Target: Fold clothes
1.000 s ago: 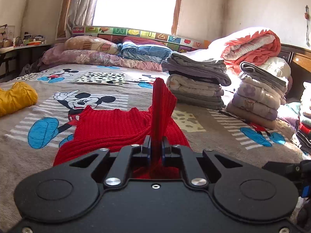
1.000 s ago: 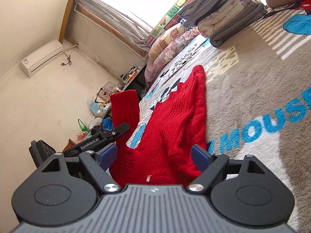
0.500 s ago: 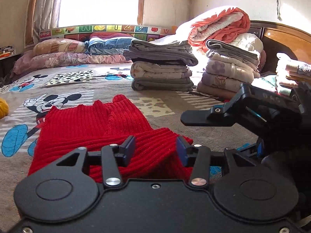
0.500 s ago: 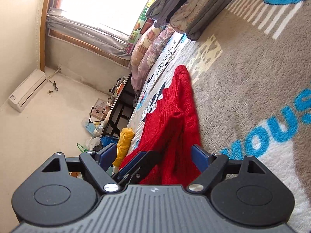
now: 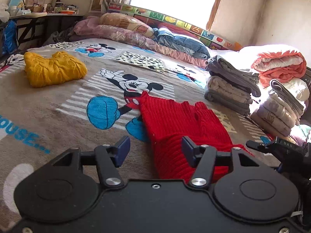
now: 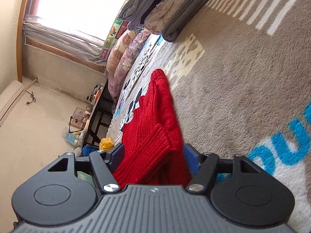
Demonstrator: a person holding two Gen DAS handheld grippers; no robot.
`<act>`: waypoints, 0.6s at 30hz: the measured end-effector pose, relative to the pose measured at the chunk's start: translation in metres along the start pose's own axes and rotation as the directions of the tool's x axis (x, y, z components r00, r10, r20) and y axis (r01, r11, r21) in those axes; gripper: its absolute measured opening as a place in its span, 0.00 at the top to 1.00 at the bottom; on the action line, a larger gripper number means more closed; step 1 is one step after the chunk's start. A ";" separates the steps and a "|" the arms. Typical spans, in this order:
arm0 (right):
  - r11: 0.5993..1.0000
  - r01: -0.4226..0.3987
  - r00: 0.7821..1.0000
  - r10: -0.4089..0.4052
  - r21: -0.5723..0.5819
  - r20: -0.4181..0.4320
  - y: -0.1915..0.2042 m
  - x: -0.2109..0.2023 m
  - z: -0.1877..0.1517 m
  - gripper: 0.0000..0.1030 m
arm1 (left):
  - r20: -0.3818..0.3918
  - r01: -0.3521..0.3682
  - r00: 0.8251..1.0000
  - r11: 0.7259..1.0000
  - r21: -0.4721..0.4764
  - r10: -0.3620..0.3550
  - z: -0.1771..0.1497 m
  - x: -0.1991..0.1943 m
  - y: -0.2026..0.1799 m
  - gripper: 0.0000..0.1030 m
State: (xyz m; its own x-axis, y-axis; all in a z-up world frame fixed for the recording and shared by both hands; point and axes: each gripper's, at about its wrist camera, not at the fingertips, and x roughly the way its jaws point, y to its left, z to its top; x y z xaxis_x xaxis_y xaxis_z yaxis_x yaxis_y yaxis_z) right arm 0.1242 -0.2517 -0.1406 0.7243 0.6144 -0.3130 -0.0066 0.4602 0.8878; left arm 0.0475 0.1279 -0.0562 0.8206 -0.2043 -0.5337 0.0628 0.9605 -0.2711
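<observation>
A red knit sweater (image 5: 180, 120) lies partly folded on the Mickey Mouse blanket (image 5: 58, 116). My left gripper (image 5: 155, 151) is open and empty, its jaws just above the sweater's near left edge. My right gripper (image 6: 153, 157) is open, tilted on its side, with the sweater's near folded part (image 6: 149, 145) lying between its jaws. The right gripper's tip also shows at the right edge of the left wrist view (image 5: 258, 145). A folded yellow sweater (image 5: 52, 69) lies at the far left of the bed.
Stacks of folded grey and beige blankets (image 5: 229, 89) and a coral quilt (image 5: 279, 66) stand at the right. Pillows (image 5: 124, 25) line the far side under the window. A dark table (image 5: 38, 17) with clutter stands at the left.
My left gripper let go of the red sleeve, which now lies folded over the sweater, and swung left, open. My right gripper has come closer over the sweater's near edge.
</observation>
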 end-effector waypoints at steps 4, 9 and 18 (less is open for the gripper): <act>0.997 0.016 1.000 -0.015 -0.072 0.011 0.011 0.003 0.000 0.68 | -0.060 0.042 0.997 0.997 0.060 -0.038 -0.013 0.001 -0.006 0.33; 0.995 0.022 0.999 -0.017 -0.095 0.050 0.021 -0.002 0.004 0.83 | -0.078 0.062 0.996 0.982 0.177 -0.049 -0.022 0.006 -0.030 0.33; 0.990 -0.073 0.993 0.084 -0.120 0.088 0.045 -0.021 0.014 0.89 | -0.059 0.022 0.998 0.919 0.394 0.001 -0.036 0.014 -0.067 0.48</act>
State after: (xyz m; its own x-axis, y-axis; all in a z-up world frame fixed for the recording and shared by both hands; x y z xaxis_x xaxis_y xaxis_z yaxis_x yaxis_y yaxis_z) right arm 0.1180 -0.2526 -0.0895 0.7788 0.5922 -0.2068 -0.1424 0.4879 0.8612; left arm 0.0343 0.0536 -0.0747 0.7860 -0.2140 -0.5800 0.2998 0.9524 0.0550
